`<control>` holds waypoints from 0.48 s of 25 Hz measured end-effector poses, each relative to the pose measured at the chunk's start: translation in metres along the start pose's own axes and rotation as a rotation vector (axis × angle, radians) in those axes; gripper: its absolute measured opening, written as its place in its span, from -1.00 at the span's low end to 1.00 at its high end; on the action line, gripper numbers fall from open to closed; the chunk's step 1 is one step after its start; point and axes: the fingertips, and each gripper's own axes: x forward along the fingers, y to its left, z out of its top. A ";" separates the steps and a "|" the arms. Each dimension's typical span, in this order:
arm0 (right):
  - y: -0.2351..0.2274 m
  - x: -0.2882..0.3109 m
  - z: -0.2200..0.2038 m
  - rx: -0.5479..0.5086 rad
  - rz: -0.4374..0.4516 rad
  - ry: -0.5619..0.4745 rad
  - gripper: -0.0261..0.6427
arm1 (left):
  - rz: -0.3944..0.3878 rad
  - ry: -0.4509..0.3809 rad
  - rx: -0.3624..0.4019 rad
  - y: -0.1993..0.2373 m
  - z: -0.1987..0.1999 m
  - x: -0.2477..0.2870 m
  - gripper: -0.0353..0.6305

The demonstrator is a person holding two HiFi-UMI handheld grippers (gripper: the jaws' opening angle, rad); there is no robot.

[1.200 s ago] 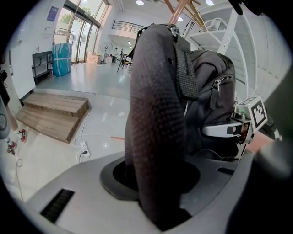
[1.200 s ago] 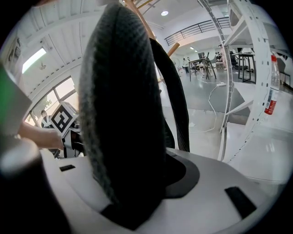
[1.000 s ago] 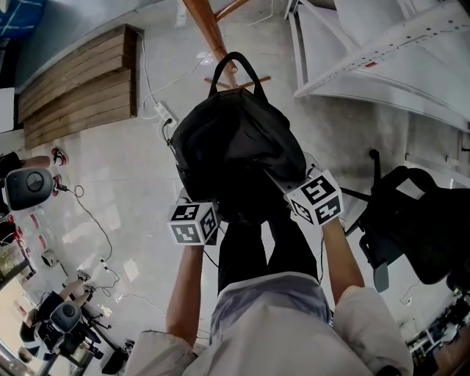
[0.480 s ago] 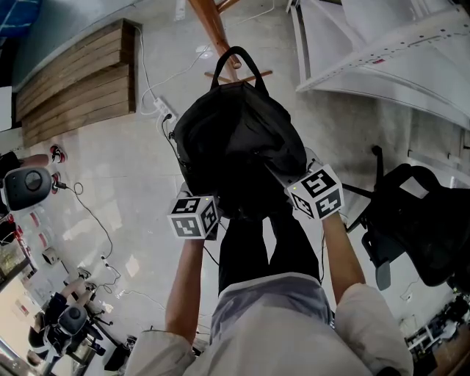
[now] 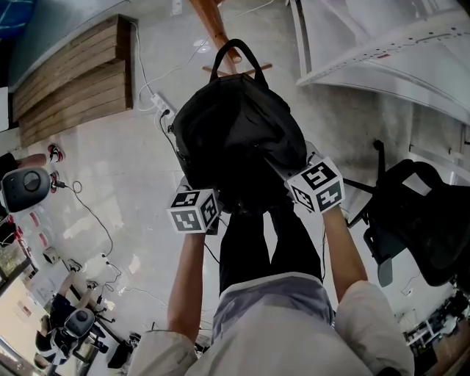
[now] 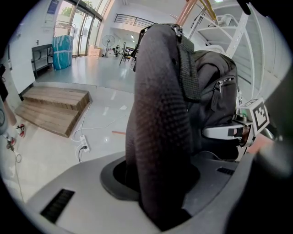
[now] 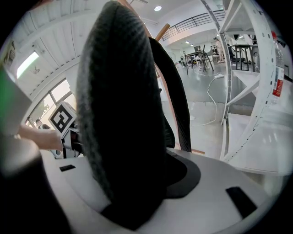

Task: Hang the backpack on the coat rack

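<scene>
A black backpack hangs in front of me, with its top handle loop pointing at the wooden coat rack pole. My left gripper is shut on one padded shoulder strap, which fills the gap between the jaws in the left gripper view. My right gripper is shut on the other padded strap. The backpack's body with its zips shows to the right of the left strap. The rack pole rises just behind the right strap. The pads themselves are hidden by the straps.
Thin wooden cross bars of the rack show behind the handle loop. A white shelving frame stands at the right, with a black office chair below it. Wooden steps lie at the left, and a power strip with cables is on the floor.
Both grippers have lowered the backpack a little, with their grips on the straps unchanged. The handle loop stays close to the rack pole.
</scene>
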 end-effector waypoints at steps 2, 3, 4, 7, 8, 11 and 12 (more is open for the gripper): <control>-0.001 0.002 0.000 0.005 -0.004 0.002 -0.40 | 0.001 0.001 -0.006 0.002 0.001 0.002 -0.52; -0.002 0.003 0.000 0.007 -0.006 0.004 -0.40 | -0.001 0.003 -0.009 0.002 0.001 0.003 -0.52; -0.002 0.004 -0.001 0.008 -0.007 0.007 -0.40 | -0.003 0.004 -0.011 0.002 0.000 0.005 -0.52; -0.004 0.006 -0.002 0.010 -0.007 0.014 -0.40 | -0.008 0.010 -0.017 0.004 -0.002 0.008 -0.52; -0.004 0.008 -0.003 0.011 -0.007 0.017 -0.40 | -0.008 0.012 -0.019 0.005 -0.002 0.009 -0.52; -0.007 0.014 -0.006 0.016 -0.005 0.026 -0.40 | -0.009 0.022 -0.028 0.008 -0.005 0.014 -0.52; -0.008 0.015 -0.007 0.018 -0.005 0.028 -0.40 | -0.009 0.025 -0.030 0.009 -0.006 0.016 -0.52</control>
